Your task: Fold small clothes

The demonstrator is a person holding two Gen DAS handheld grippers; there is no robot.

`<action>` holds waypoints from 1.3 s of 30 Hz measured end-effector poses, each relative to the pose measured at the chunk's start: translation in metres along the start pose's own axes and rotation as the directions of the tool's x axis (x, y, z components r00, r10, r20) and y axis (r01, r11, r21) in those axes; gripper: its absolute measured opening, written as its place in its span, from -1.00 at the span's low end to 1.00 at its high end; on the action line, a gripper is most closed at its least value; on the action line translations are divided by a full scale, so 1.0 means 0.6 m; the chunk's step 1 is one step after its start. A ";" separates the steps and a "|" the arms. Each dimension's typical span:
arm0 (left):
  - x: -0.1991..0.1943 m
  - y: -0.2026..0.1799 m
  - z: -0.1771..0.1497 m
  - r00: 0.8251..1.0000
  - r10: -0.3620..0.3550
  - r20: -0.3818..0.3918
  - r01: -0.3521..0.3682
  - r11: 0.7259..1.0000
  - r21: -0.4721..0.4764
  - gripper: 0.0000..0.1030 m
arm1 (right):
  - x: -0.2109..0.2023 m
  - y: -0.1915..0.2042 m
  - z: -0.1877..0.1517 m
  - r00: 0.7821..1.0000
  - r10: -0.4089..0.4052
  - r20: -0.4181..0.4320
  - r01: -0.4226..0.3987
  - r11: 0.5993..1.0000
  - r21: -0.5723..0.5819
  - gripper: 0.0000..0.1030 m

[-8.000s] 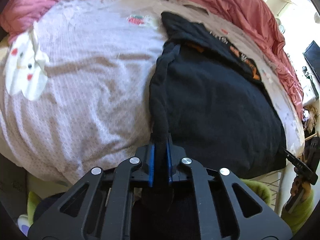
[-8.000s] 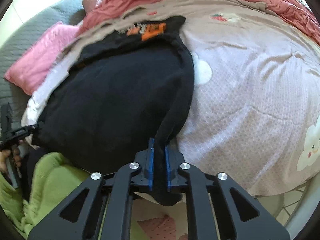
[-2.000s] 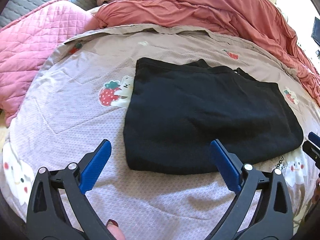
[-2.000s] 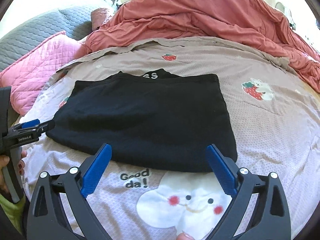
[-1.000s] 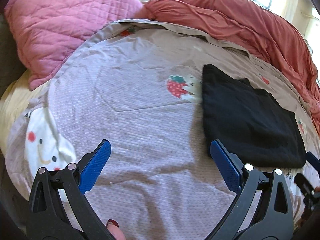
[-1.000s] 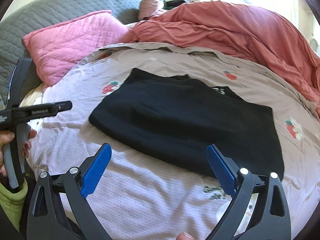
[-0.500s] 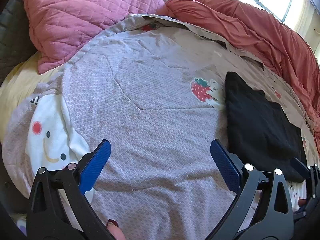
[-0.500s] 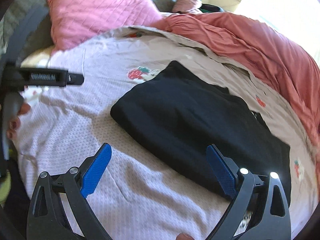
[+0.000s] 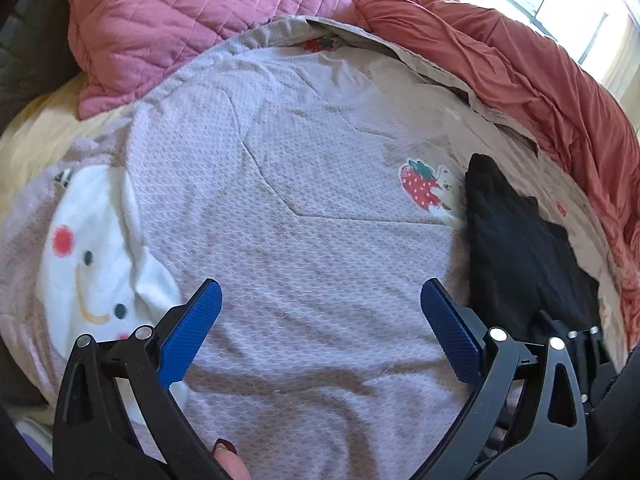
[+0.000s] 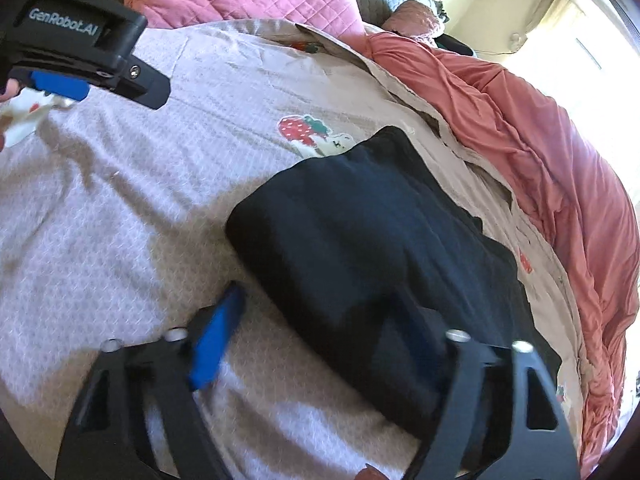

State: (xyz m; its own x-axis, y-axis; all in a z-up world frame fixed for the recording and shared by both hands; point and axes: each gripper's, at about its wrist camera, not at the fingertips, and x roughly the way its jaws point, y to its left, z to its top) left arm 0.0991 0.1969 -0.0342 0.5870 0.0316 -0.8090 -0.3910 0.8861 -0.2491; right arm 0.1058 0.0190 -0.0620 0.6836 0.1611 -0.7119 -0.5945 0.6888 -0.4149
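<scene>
The left gripper (image 9: 320, 332) has swung away from the folded black garment (image 10: 372, 248); the right gripper (image 10: 320, 344) now straddles its edge, blurred, both jaws seemingly wide.

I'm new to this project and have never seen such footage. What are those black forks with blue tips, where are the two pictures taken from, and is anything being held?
There is no robot here. A person holds a hand-operated clamp tool in each hand, and each tool carries a wide-angle camera looking forward along its two jaws. One picture comes from the left gripper, the other from the right gripper.

Both look down on a bed covered by a pale quilt printed with strawberries and a smiling white face. A folded black garment lies flat on it. Behind are a pink quilted pillow and a bunched red duvet.

Nothing is held: both sets of jaws stand wide open. The right gripper hangs over the garment's near edge; the left one is over bare quilt beside it.
</scene>
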 end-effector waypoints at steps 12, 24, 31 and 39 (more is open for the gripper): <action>0.027 -0.081 0.061 0.953 -0.296 -0.062 0.291 0.953 -0.081 0.81 | -0.052 -0.123 -0.015 0.957 0.222 0.188 -0.277 0.894 0.353 -0.85; 0.153 -0.199 0.116 0.840 -0.462 -0.283 0.434 0.887 -0.161 0.81 | -0.073 -0.150 -0.042 0.933 0.264 0.246 -0.347 0.842 0.413 -0.86; 0.208 -0.216 0.092 0.794 -0.492 -0.357 0.446 0.871 -0.208 0.22 | -0.063 -0.144 -0.045 0.931 0.275 0.241 -0.355 0.838 0.415 -0.86; 0.206 -0.237 0.084 0.816 -0.443 -0.371 0.421 0.896 -0.143 -0.52 | -0.057 -0.142 -0.046 0.930 0.283 0.235 -0.360 0.832 0.422 -0.86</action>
State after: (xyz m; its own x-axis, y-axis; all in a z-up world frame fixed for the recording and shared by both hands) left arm 0.2632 0.0980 -0.0718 0.3890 -0.5381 -0.7478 -0.2046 0.7410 -0.6396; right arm 0.1210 -0.0647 -0.0180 0.5670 0.5110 -0.6461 -0.5620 0.8134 0.1501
